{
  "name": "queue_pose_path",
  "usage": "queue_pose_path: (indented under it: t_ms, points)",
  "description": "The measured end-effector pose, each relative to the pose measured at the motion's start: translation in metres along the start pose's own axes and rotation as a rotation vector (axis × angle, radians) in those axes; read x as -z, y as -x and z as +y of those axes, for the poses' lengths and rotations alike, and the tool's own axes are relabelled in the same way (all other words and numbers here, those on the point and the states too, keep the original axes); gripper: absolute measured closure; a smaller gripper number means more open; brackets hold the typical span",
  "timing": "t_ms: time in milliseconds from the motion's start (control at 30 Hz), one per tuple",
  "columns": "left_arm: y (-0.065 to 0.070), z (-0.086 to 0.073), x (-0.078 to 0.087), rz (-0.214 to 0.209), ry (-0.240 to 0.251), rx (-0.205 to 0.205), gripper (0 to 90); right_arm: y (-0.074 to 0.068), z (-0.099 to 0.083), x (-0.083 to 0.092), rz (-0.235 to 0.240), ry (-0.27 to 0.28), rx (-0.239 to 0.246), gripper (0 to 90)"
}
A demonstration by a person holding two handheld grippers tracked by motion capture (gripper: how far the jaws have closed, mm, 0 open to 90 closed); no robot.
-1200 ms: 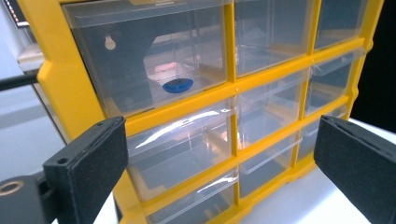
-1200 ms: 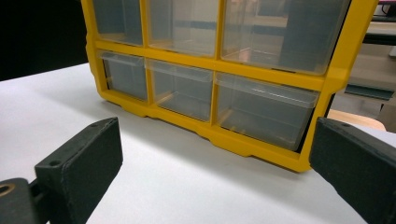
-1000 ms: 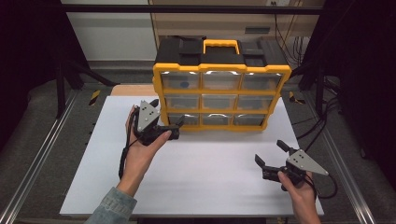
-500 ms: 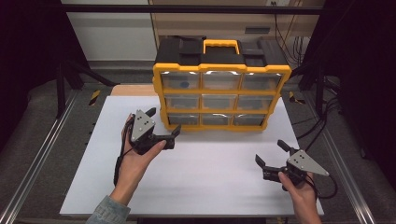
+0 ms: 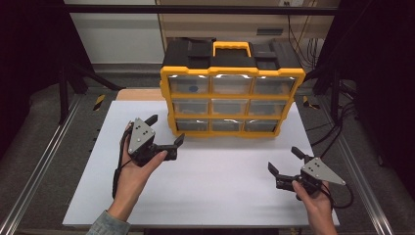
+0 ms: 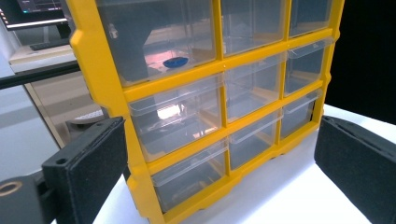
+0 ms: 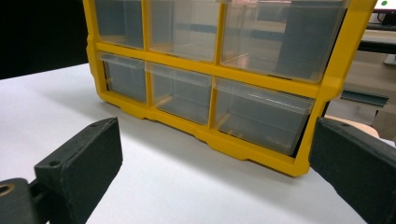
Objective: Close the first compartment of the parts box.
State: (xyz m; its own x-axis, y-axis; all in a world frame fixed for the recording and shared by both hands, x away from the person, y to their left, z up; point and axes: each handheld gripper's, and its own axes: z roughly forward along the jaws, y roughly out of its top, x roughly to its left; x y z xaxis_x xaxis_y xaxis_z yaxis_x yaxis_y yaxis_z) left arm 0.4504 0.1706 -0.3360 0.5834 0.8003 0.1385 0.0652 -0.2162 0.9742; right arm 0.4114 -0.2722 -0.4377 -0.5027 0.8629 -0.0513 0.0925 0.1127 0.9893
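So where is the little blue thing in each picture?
High view: blue thing inside the cabinet's top-left drawer.
Left gripper view: blue thing upper middle, in the top-left drawer.
Right gripper view: not in it.
Shared landmark: the yellow drawer cabinet.

I can't make out a single readable word, number or brand from my seat. The organizer (image 5: 232, 93) shows plain yellow bars and clear drawer fronts with no labels on them. Left of the organizer in the left gripper view there is a monitor (image 6: 35, 11) with faint lines on its screen, but they are too small and blurred for me to read.
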Motion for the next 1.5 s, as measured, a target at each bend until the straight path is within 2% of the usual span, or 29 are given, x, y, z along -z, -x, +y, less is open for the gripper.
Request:
queue_pose_path:
  t_ms: [300, 567, 767, 1167, 1467, 1500]
  points:
    - [0.000, 0.005, 0.011, 0.003, -0.001, -0.012, 2.1, 0.001, 0.000, 0.000, 0.000, -0.002, -0.003, 3.1]
    - [0.000, 0.006, 0.018, 0.002, 0.017, -0.012, 2.1, 0.001, 0.000, 0.000, 0.000, 0.001, -0.003, 3.0]
    - [-0.001, 0.005, 0.027, 0.002, 0.014, -0.029, 2.0, 0.001, 0.000, 0.001, 0.001, -0.001, 0.001, 3.0]
    - [-0.005, -0.008, 0.035, 0.003, 0.012, -0.021, 2.0, 0.001, 0.001, 0.002, 0.000, 0.002, 0.001, 3.1]
    - [-0.008, -0.019, 0.040, -0.017, 0.028, -0.014, 1.9, 0.001, 0.001, 0.002, 0.001, 0.001, 0.001, 3.1]
    - [-0.009, -0.020, 0.041, -0.019, 0.029, -0.024, 1.9, 0.001, 0.001, 0.002, 0.002, 0.001, 0.000, 3.1]
